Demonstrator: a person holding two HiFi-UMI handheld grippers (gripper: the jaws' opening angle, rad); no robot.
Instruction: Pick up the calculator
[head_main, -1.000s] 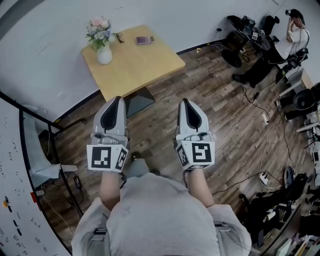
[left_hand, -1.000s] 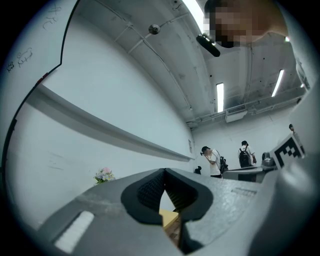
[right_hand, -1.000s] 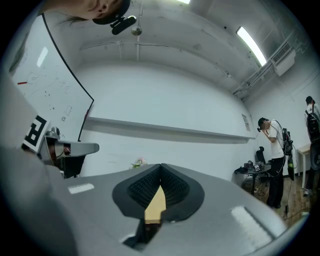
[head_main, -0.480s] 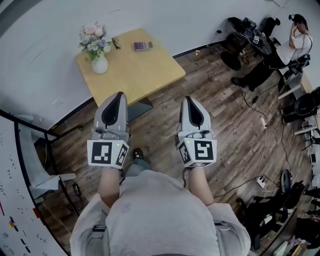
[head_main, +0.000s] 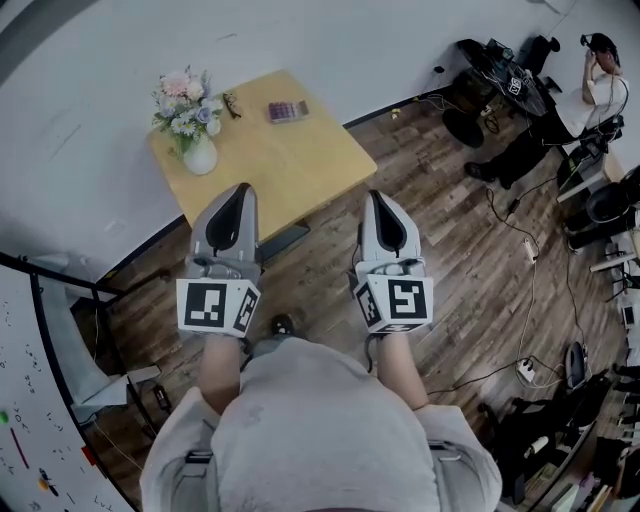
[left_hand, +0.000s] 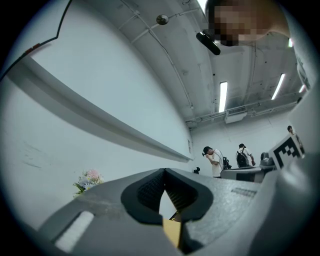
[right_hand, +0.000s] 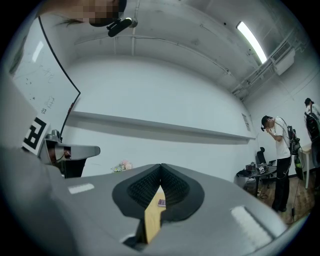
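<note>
- Since a second ago the table (head_main: 300, 170) has drawn nearer in the head view; its near edge now lies at the tip of the left gripper (head_main: 236, 196), and the right gripper (head_main: 380, 203) is just off the near right corner.
- Both grippers have their jaws closed together with nothing between them.
- The calculator (head_main: 287, 111) lies flat near the table's far edge, toward the far right corner, untouched.
- This looks like the approach. To do it well, I'd finish closing in and spread one gripper's jaws before reaching. The right one seems better lined up.
- I'd tip the jaws down onto the thin body and take it across its short sides, staying clear of the glasses (head_main: 232, 103) just beside it.
- Count: one calculator, one pair of glasses, one vase of flowers (head_main: 198, 150) at the far left corner, one table, two grippers.
</note>
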